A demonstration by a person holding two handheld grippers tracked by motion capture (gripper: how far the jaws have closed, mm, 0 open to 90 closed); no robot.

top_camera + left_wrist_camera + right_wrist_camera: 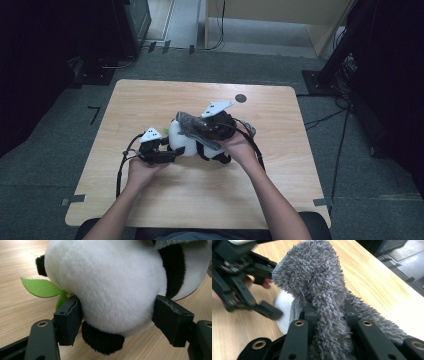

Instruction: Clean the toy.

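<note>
A black-and-white panda plush (179,140) lies at the middle of the wooden table (150,100). My left gripper (167,156) comes in from the left. In the left gripper view its jaws press on both sides of the panda's white round body (110,277), so the left gripper (117,315) is shut on it. A green felt leaf (41,287) sticks out beside the left jaw. My right gripper (329,312) is shut on a grey fuzzy cloth (312,270). That cloth (192,127) drapes over the top of the panda, with the right gripper (200,125) just above.
A small dark round mark (241,98) sits near the table's far edge. Black stands and cables (340,75) are on the floor to the right, and a dark box (132,20) and wooden furniture (280,12) stand beyond the table.
</note>
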